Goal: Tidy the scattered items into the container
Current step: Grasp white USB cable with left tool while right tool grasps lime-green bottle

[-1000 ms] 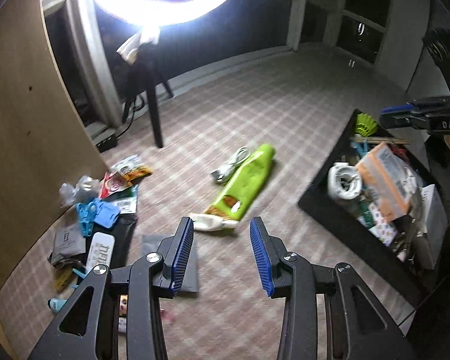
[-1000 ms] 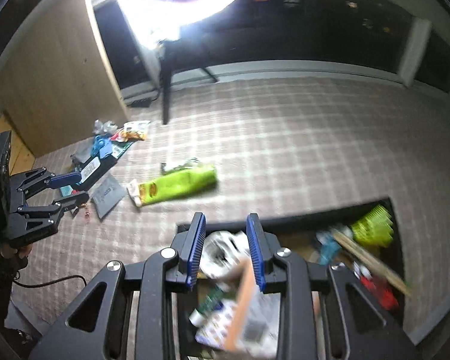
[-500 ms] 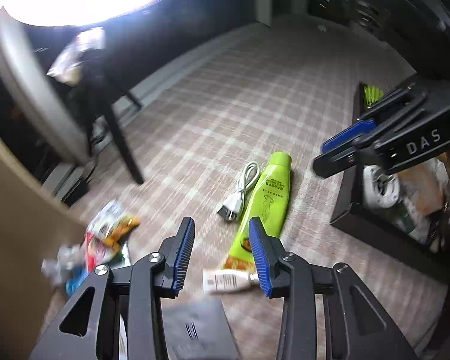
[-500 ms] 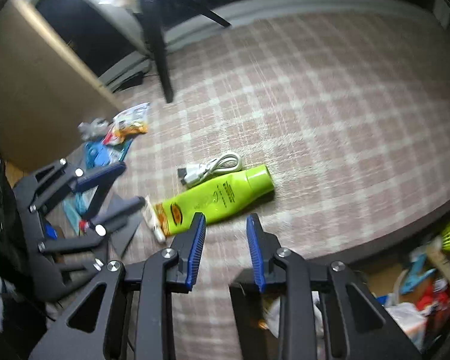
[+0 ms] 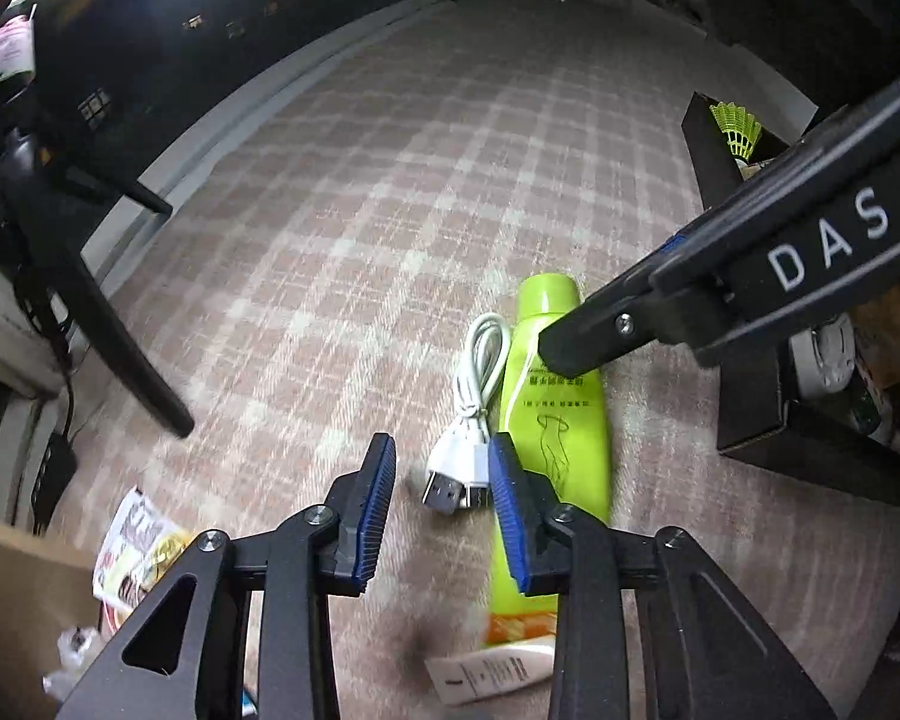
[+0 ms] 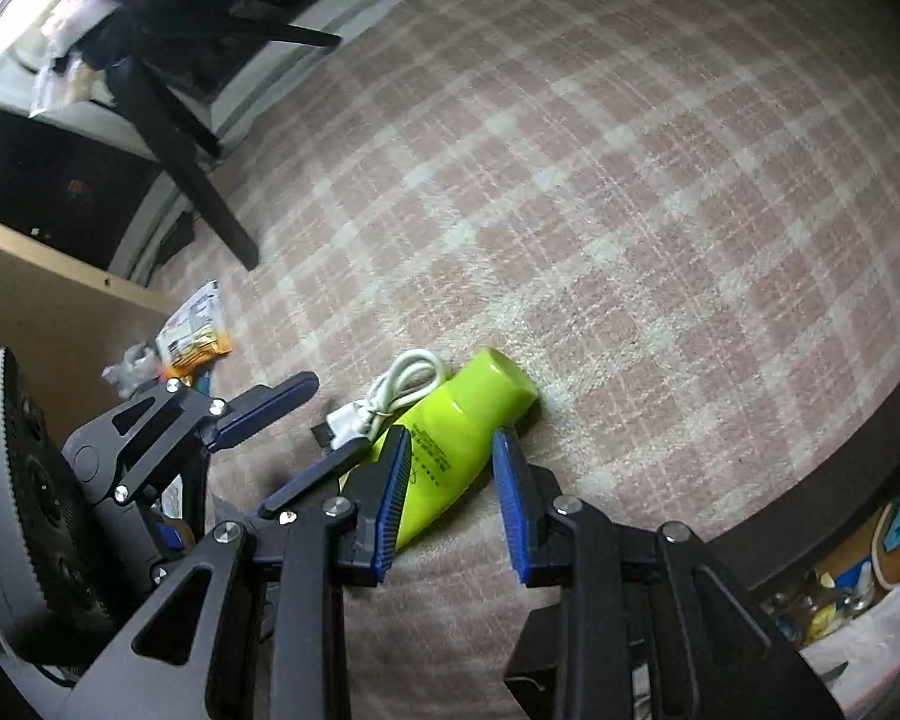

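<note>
Black "DAS"-marked right hand-held gripper (image 6: pixel 450 498) spread over green bottle (image 6: pixel 450 456); left hand-held gripper (image 5: pixel 441 516) closing, pinching nothing.

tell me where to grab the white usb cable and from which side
Take the white usb cable at its bunched middle, just behind the plugs, coming straight down from above. It lies flat on the carpet beside the green bottle, so side approaches are blocked.

Both claws crowd one patch of carpet

Ahead of the left gripper (image 5: pixel 441 507), jaws closing on air, lies the white cable (image 5: pixel 471 414), touching the green bottle (image 5: pixel 555 414) on its right; the right gripper (image 6: pixel 450 495) blocks beyond. Left of both, checked carpet (image 5: pixel 354 252) runs bare to a black stand leg (image 5: pixel 120 354).
</note>
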`<state>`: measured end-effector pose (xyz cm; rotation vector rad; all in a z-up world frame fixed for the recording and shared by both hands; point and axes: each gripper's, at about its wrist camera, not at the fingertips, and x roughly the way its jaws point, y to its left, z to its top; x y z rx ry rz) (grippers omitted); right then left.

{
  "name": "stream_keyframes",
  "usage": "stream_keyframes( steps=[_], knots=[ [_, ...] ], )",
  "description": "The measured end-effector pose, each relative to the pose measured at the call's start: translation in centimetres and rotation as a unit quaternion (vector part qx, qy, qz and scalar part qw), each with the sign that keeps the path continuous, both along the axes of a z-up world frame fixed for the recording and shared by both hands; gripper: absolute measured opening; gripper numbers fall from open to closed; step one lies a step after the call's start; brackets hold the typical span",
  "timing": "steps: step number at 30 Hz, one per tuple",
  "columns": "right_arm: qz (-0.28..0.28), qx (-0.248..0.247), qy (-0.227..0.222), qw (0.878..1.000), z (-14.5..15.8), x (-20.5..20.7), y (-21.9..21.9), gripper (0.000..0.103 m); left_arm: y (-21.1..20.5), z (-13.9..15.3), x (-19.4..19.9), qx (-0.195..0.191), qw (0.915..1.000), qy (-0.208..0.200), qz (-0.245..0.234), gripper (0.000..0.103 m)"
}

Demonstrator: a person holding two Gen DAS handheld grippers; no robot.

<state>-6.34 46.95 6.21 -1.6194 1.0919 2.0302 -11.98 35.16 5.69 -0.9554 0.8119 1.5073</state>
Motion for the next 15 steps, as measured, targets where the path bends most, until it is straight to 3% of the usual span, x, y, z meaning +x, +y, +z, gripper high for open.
stream_keyframes(
  steps=[4,15],
  knots=[
    [-0.013,-0.005,-0.009,1.000,-0.8,-0.5,0.3,0.031,0.6,-0.5,-0.1,-0.002,1.0000,-0.001,-0.005,0.029],
    [0.014,0.024,0.034,0.999,-1.6,-2.5,0.1,0.033,0.1,-1.2,-0.6,0.012,0.9996,-0.012,0.022,0.022]
  ],
)
